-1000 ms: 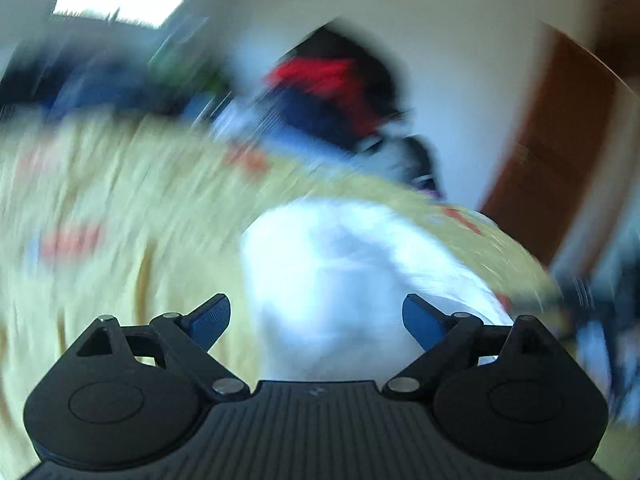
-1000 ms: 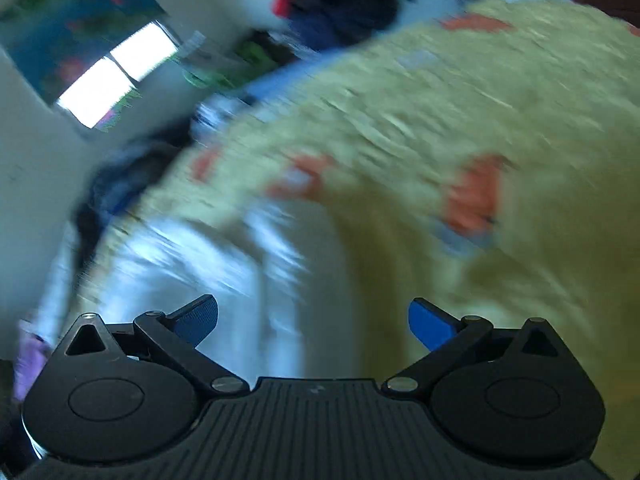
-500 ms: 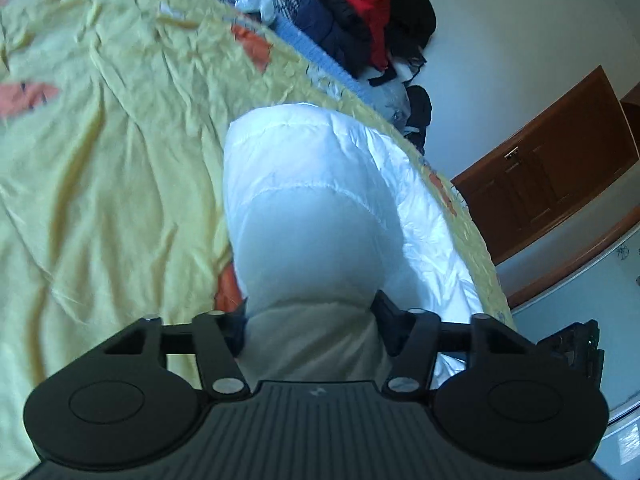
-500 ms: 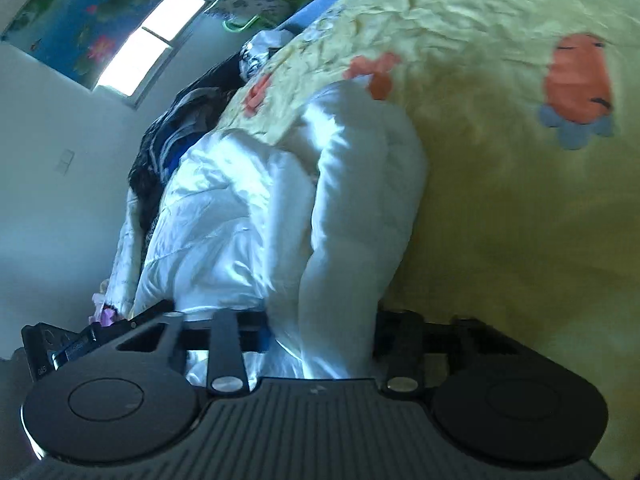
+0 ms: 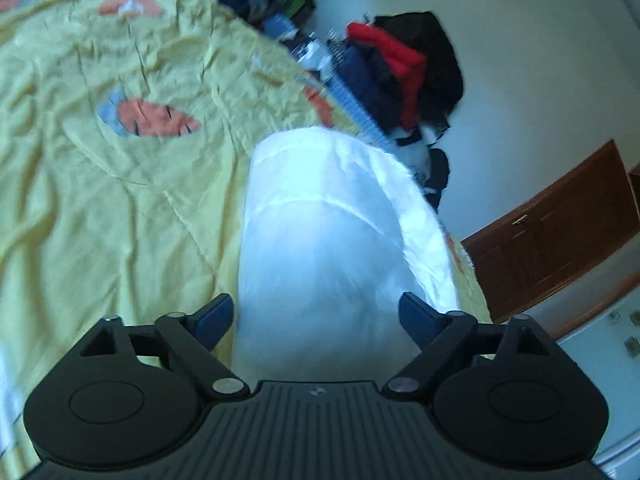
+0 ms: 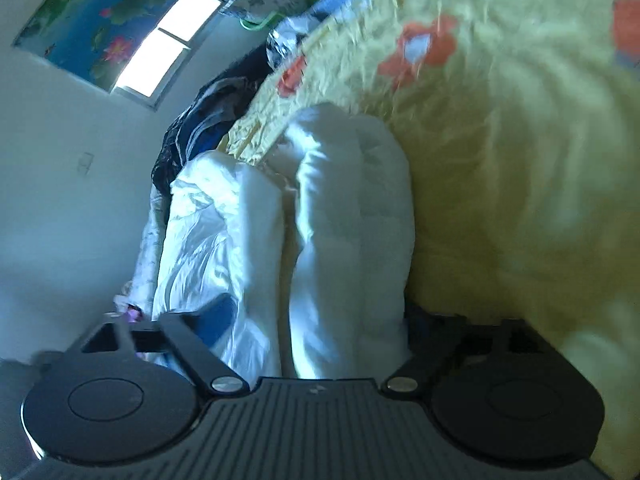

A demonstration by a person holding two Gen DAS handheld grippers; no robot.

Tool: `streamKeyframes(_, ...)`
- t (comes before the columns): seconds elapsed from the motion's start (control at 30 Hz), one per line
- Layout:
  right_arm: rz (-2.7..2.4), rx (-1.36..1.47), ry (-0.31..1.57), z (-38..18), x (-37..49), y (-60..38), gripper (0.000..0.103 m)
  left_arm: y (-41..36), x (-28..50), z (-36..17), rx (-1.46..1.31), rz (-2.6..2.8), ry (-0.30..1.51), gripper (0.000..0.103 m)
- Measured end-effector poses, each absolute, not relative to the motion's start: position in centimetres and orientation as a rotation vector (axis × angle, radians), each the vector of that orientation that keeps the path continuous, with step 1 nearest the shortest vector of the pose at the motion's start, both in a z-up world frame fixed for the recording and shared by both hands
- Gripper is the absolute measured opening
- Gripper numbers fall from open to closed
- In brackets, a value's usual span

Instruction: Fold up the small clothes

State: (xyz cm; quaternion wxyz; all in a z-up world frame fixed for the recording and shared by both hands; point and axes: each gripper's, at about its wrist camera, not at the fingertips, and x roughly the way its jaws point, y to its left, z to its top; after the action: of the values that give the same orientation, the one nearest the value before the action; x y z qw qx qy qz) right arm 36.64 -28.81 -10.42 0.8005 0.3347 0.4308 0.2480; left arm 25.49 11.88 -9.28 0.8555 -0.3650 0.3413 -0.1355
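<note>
Left wrist view: I see the left claw [image 5: 316, 316] with its blue pads spread wide, one either side of the white padded garment [image 5: 328, 240], neither pad gripping it. The garment lies on the yellow bedspread [image 5: 120, 208] and runs from the claw toward 12 o'clock as a smooth folded band. A carrot print [image 5: 156, 118] sits at 10 o'clock. Only this view shows the pile of red and dark clothes [image 5: 400, 68] against the wall at 1 o'clock and the brown cabinet [image 5: 560, 232] at 3 o'clock.

Right wrist view: I see the right claw [image 6: 316, 316] also spread; its blue pad [image 6: 220, 316] at 9 o'clock rests against the cloth, while the pad at 3 o'clock sits in shadow at the garment's edge, so I cannot tell whether it touches. Here the white padded garment [image 6: 352, 220] shows as two puffy folds side by side with a crease between them, which the left view does not reveal. Only this view shows the window [image 6: 168, 40], the flower picture [image 6: 96, 12] at 10 o'clock and dark clothing [image 6: 204, 120] heaped off the bed's edge.

Against the frames half a second back: both claws were then pinched onto the garment, pads pressed into the cloth. Now both have let go and drawn slightly back. The garment lies in much the same place on the bed. The right view is blurred over the bedspread.
</note>
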Motion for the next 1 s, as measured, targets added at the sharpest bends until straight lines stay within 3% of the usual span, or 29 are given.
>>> streamKeyframes(0.03, 0.526, 0.678, 0.908, -9.8, 35.5, -29.2, 0.102, 11.9, 24.4, -9.4, -0.771, -0.287, 0.717, 0.098)
streamKeyframes(0.27, 0.627, 0.636, 1.016, -11.1, 30.2, -29.5, 0.098, 8.4, 21.4, -10.0, -0.647, -0.322, 0.794, 0.097)
streamKeyframes(0.3, 0.646, 0.592, 0.999, -11.0, 29.7, -28.8, 0.09, 7.8, 21.9, -10.3, -0.608, -0.309, 0.833, 0.096)
streamKeyframes(0.33, 0.651, 0.541, 0.997, -10.9, 29.7, -28.3, 0.07, 7.6, 22.2, -10.5, -0.581, -0.298, 0.868, 0.083)
streamKeyframes(0.4, 0.668, 0.524, 1.037, -10.8, 30.4, -28.3, 0.042, 7.2, 22.8, -9.8, -0.524, -0.315, 0.895, 0.071)
streamKeyframes(0.43, 0.679, 0.531, 1.035, -10.5, 30.6, -28.8, 0.033, 7.0, 23.1, -9.1, -0.478, -0.334, 0.909, 0.065)
streamKeyframes(0.5, 0.688, 0.476, 1.028, -9.8, 30.6, -29.2, 0.029, 6.4, 23.6, -8.3, -0.372, -0.367, 0.925, 0.062)
streamKeyframes(0.7, 0.682, 0.493, 1.039, -11.7, 30.2, -29.6, 0.033, 5.8, 24.6, -10.0, -0.277, -0.369, 0.9, 0.065)
streamKeyframes(0.77, 0.672, 0.518, 1.028, -11.6, 29.5, -30.0, 0.039, 5.8, 23.2, -9.5, -0.268, -0.352, 0.86, 0.072)
streamKeyframes(0.87, 0.617, 0.581, 1.039, -10.5, 29.1, -31.8, 0.064, 6.4, 20.4, -7.7, -0.194, -0.28, 0.788, 0.08)
streamKeyframes(1.0, 0.531, 0.621, 0.836, -5.4, 29.5, -35.3, 0.061, 6.5, 17.3, -4.4, -0.058, -0.203, 0.636, 0.08)
